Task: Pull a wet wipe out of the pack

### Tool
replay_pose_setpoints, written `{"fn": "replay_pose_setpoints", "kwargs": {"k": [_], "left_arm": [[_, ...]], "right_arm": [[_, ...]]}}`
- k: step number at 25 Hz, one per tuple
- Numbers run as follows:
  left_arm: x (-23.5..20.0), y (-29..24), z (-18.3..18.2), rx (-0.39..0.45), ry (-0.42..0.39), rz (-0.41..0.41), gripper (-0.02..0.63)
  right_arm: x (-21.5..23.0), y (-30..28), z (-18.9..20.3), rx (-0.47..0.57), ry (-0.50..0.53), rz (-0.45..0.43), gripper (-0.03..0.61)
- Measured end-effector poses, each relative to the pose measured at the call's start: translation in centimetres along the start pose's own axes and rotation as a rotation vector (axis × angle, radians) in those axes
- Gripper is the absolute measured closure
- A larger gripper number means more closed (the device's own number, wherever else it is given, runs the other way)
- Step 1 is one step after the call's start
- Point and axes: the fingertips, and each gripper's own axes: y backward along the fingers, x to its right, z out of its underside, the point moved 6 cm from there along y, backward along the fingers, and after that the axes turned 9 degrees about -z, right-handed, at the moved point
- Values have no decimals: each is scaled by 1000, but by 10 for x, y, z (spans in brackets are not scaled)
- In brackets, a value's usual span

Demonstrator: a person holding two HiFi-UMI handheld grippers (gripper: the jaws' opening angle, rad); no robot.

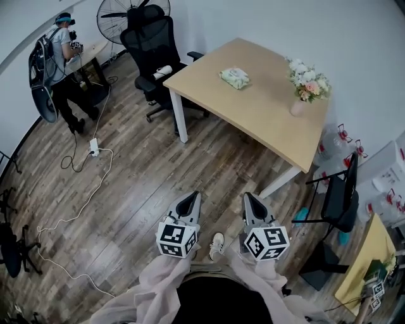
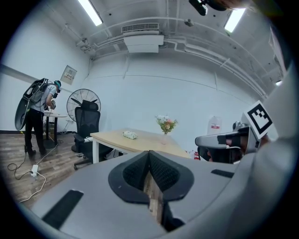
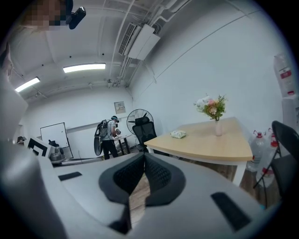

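The wet wipe pack (image 1: pixel 235 78), pale green and soft, lies on the light wooden table (image 1: pixel 253 120) near its far left side. It also shows small in the left gripper view (image 2: pixel 130 135) and the right gripper view (image 3: pixel 178 134). My left gripper (image 1: pixel 193 197) and right gripper (image 1: pixel 249 199) hang side by side over the wooden floor, well short of the table. Both are shut with nothing between the jaws, tips meeting in the left gripper view (image 2: pixel 149 153) and the right gripper view (image 3: pixel 144 155).
A vase of flowers (image 1: pixel 306 85) stands at the table's right end. A black office chair (image 1: pixel 150 50) sits at the table's left, another chair (image 1: pixel 338 196) at its right. A person (image 1: pixel 60 63) stands far left by a fan (image 1: pixel 130 16). Cables (image 1: pixel 76 209) trail over the floor.
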Motion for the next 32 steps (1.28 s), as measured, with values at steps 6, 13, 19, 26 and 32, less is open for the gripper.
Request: {"fn": "replay_pose_setpoints", "kwargs": {"k": [6,13,19,26,32], "left_arm": [[5,-40,-8,8,4,-24,601],[15,-75,-10,9,19,-53,601],[19,-90,-6,-2,28,-73,603],[21,-100,-1,-22,27,-82,603],[22,-102,1,-29,30,-89,601]], "right_arm": [[37,-23,-15,-3,12,-16,566],[75,-42,-22,-20,10,-34,566],[94,-52,-24,-33,10,-48,566],[104,-54,-17,-48,-5,-49,566],[107,-58,-14,-63,-15,-60,566]]}}
